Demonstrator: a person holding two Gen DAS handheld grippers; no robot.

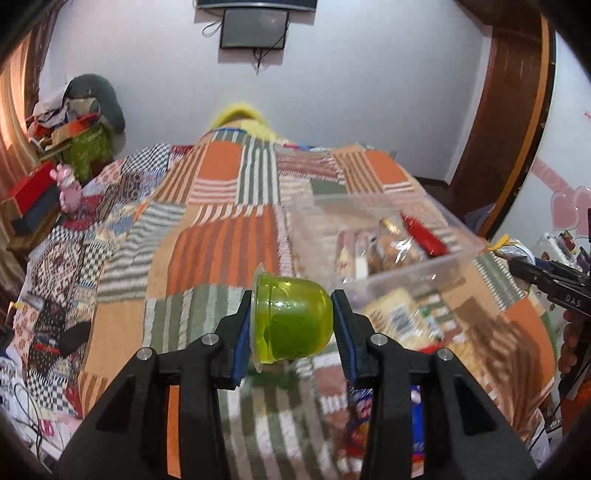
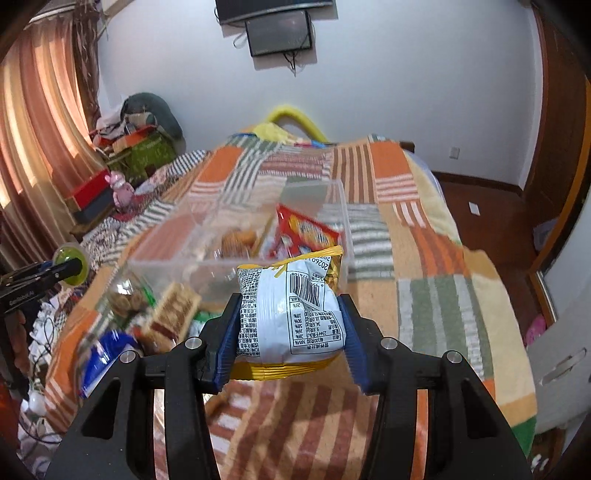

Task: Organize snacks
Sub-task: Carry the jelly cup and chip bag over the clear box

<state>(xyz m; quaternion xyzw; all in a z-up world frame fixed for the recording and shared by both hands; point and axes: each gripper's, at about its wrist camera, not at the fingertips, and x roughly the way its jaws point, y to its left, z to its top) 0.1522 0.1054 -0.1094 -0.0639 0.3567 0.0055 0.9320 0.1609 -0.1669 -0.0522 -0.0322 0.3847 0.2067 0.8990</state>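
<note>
My left gripper [image 1: 293, 325] is shut on a green jelly cup [image 1: 291, 319], held on its side above the patchwork bedspread, left of and before a clear plastic bin [image 1: 417, 267]. My right gripper [image 2: 288, 325] is shut on a white and yellow snack packet [image 2: 291, 314], held above the bed just before the same bin [image 2: 343, 210]. The bin holds a red packet [image 2: 306, 232] and wrapped cookies [image 2: 238, 240]. The left gripper and its jelly cup [image 2: 70, 266] show at the left edge of the right wrist view. The right gripper [image 1: 517, 267] shows at the right edge of the left wrist view.
Loose snacks lie on the bed near the bin: a wafer pack [image 2: 171, 314], a blue packet [image 2: 99, 358], cookies [image 2: 127, 301]. Boxes and a pink toy [image 2: 120, 190] crowd the bed's left side. A wall with a screen [image 2: 279, 33] stands behind. Wooden floor lies right of the bed.
</note>
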